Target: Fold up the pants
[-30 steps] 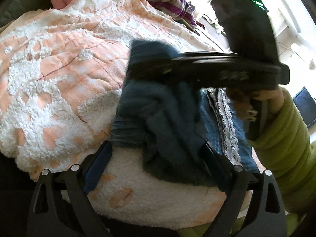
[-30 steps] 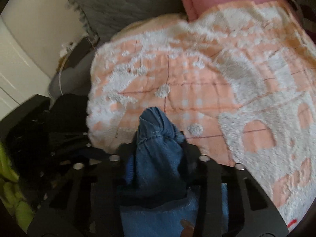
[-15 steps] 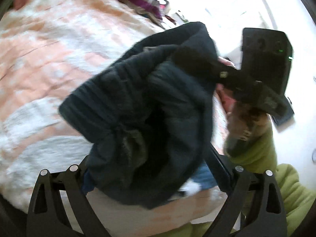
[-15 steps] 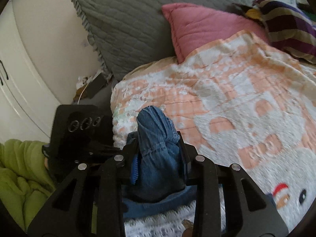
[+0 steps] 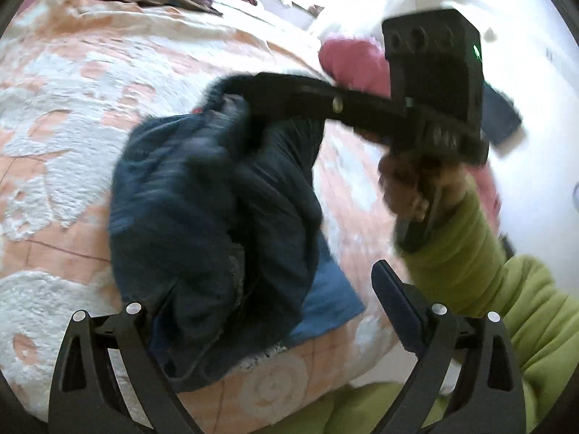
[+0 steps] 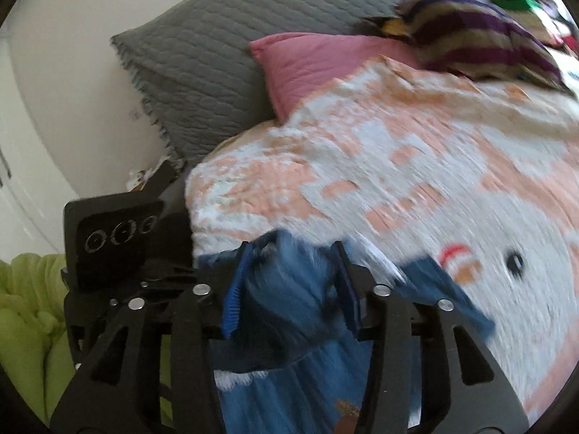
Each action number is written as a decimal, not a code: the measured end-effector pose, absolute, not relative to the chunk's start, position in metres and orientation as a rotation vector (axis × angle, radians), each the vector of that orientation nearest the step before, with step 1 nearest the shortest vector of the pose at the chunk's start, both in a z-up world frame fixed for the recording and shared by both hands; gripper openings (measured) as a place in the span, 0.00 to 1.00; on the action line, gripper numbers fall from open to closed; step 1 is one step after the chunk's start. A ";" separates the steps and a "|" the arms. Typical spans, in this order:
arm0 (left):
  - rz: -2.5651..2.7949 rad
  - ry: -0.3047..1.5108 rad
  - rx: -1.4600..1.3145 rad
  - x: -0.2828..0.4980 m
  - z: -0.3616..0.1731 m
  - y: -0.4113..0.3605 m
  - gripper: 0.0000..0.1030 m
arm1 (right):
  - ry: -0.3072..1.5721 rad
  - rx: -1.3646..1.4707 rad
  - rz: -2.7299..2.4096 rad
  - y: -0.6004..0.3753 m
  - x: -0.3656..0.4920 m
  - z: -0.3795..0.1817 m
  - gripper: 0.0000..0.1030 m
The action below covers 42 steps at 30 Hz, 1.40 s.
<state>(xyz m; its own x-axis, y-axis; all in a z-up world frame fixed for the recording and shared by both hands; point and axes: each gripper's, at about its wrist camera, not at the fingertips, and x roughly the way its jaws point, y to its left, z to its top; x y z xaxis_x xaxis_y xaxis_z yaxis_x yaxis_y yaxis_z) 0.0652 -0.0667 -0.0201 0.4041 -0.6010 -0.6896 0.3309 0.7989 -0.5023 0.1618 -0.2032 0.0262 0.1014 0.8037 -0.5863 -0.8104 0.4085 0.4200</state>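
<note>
The blue denim pants [image 5: 217,209] hang as a bunched bundle above the peach-and-white bedspread [image 5: 72,137]. My right gripper [image 6: 291,282] has a fold of the denim [image 6: 289,300] between its pads. Its jaws are opening, and the cloth still fills the gap and touches both pads. In the left wrist view the right gripper [image 5: 275,90] comes in from the upper right with the bundle hanging from its tip. My left gripper [image 5: 267,289] stands open below the bundle. Cloth drapes over its left finger, and its right finger [image 5: 394,300] is bare.
A grey quilted pillow [image 6: 224,54], a pink pillow [image 6: 318,61] and a purple-striped cloth [image 6: 481,36] lie at the head of the bed. A person's hand [image 5: 416,188] in a green sleeve [image 5: 470,264] holds the right gripper. A white wall runs along the left side.
Both grippers have swung across the bed and the view has turned. The pants have risen off the bedspread into a hanging bundle. The right gripper's pads now stand wider apart around the fold.
</note>
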 end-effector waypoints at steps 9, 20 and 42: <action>-0.582 1.037 -0.193 0.058 -0.031 -0.093 0.91 | 0.914 -0.089 1.005 -0.226 0.137 -0.010 0.46; -0.526 0.951 -0.145 0.032 -0.019 -0.070 0.91 | 0.900 -0.156 0.941 -0.239 0.126 -0.012 0.53; -0.312 0.981 -0.027 0.031 -0.036 -0.058 0.51 | 0.863 -0.460 1.007 -0.134 0.144 -0.005 0.03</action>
